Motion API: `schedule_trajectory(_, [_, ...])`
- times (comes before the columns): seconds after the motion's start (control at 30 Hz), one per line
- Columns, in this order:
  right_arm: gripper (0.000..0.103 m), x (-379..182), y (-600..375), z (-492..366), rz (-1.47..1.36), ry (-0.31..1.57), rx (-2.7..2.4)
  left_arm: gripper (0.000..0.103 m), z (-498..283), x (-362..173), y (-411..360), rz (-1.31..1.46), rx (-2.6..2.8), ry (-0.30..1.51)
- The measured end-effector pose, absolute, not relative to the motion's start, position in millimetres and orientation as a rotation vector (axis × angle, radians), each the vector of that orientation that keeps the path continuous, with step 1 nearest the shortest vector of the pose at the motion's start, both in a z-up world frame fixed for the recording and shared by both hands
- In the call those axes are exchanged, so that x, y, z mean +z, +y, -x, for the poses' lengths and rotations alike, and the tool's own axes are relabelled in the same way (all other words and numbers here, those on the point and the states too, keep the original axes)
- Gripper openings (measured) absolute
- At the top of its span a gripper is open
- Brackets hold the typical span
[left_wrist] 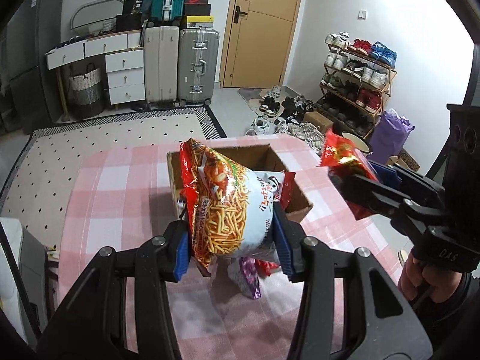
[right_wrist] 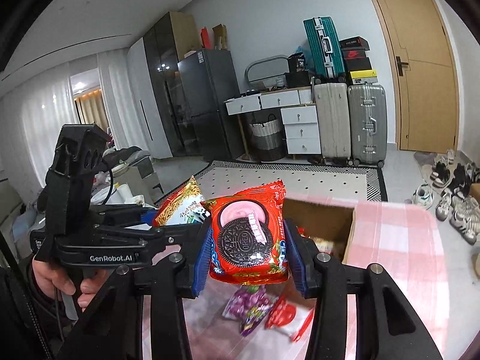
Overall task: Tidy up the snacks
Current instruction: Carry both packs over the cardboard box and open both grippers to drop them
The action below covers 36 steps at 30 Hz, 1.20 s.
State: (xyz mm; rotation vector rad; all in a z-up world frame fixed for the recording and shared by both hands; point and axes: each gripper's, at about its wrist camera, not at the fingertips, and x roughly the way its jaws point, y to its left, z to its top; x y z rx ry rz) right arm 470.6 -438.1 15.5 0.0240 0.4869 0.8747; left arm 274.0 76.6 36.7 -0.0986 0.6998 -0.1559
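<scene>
Your left gripper (left_wrist: 232,240) is clamped across the puffy red-and-white bag of fried noodle sticks (left_wrist: 222,204), held above the pink checked tablecloth (left_wrist: 120,186) just before the open brown cardboard box (left_wrist: 295,201). It looks light, air-filled and crushable, so squeeze gently at mid-body. Your right gripper (right_wrist: 249,253) pinches the glossy red Oreo packet (right_wrist: 249,237) by its sides, near that box (right_wrist: 318,219); the foil is probably slippery and the cookies brittle. Small purple and red packets (right_wrist: 261,309) lie on the cloth below.

Glossy foil packet (right_wrist: 249,240); seemingly matt cardboard box (left_wrist: 295,201).
</scene>
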Motion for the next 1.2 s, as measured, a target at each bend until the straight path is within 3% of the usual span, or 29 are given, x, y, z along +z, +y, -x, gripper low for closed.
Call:
schedule_trajectory(0.47, [0.045, 36, -425, -541, -0.039, 0.543, 0.810, 0.044, -372, 61, 80, 0.105, -0.131, 0.737])
schedule_trajectory(1.2, [0.045, -25, -403, -638, -0.034, 0.721, 0.739, 0.044, -482, -6, 50, 0.048, -0.102, 0.863])
